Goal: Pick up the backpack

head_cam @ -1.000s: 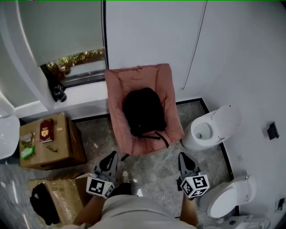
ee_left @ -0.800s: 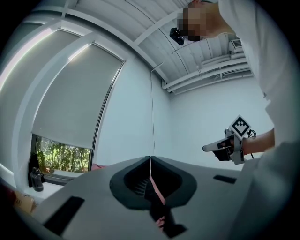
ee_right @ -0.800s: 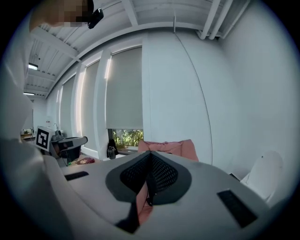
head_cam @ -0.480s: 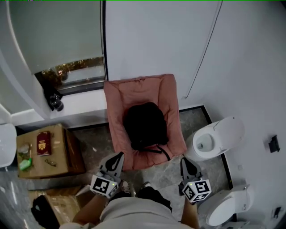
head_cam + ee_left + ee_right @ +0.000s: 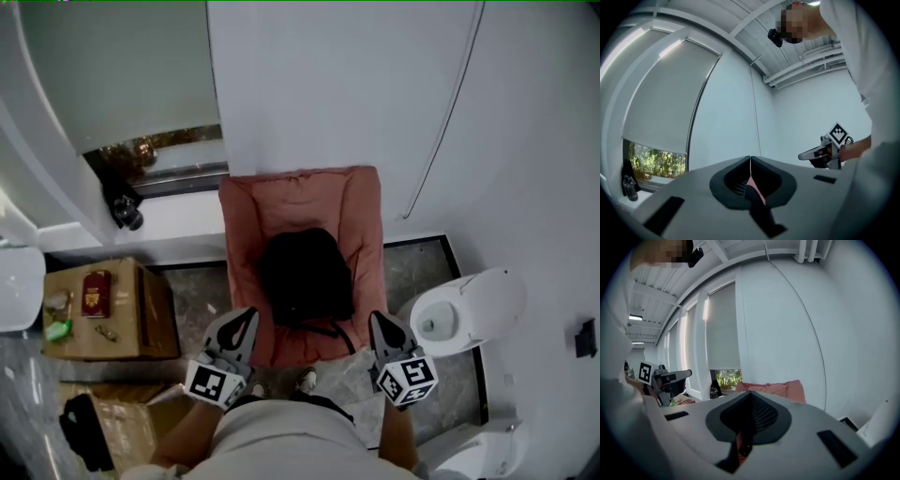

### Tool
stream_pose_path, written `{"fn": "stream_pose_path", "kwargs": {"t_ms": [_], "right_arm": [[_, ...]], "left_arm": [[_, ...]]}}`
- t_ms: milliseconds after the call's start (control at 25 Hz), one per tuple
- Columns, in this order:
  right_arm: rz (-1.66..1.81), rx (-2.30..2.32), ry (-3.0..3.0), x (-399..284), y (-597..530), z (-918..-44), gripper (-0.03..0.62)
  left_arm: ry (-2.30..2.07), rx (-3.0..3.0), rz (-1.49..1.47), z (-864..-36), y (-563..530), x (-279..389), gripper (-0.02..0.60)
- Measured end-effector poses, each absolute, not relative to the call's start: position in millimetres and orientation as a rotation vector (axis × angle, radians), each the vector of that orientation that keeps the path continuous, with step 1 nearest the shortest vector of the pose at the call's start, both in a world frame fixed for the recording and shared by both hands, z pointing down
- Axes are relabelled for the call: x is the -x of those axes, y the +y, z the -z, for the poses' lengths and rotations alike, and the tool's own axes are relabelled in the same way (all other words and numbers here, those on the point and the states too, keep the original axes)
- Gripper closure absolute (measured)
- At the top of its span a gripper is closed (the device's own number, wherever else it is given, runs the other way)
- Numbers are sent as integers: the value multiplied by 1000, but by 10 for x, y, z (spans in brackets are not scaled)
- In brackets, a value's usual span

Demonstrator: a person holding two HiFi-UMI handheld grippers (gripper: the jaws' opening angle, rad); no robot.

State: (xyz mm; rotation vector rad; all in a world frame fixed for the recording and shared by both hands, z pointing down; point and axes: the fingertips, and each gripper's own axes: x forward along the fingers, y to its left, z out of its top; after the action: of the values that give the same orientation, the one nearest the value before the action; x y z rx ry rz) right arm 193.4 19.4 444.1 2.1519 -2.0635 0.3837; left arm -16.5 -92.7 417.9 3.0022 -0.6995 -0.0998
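A black backpack lies on the seat of a pink cushioned chair against the white wall. In the head view my left gripper is at the seat's front left corner, and my right gripper at its front right corner. Both are short of the backpack and touch nothing. The left gripper has its jaws meeting in a thin seam, shut and empty. The right gripper is also shut and empty. The chair's pink back rises beyond it.
A cardboard box with a red booklet and small items stands left of the chair. A white round fixture sits to the right. A black object rests on the window sill. More cardboard and a black item lie at lower left.
Both grippers have moved forward to the chair's front corners, still shut. The chair and backpack have come closer to me in the head view.
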Motion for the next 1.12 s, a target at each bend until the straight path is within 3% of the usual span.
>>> {"fn": "stream_pose_path", "kwargs": {"t_ms": [480,1120], "right_arm": [[-464,-1931,-2221,-1978,-234,-4801,572],[-524,-1787,-2283,-1853,-348,-5085,571]], "left_arm": [[-1009,-2919,37,-4345,-975,352,562],[-1097,-2874,2,-4446,-884,494,565]]}}
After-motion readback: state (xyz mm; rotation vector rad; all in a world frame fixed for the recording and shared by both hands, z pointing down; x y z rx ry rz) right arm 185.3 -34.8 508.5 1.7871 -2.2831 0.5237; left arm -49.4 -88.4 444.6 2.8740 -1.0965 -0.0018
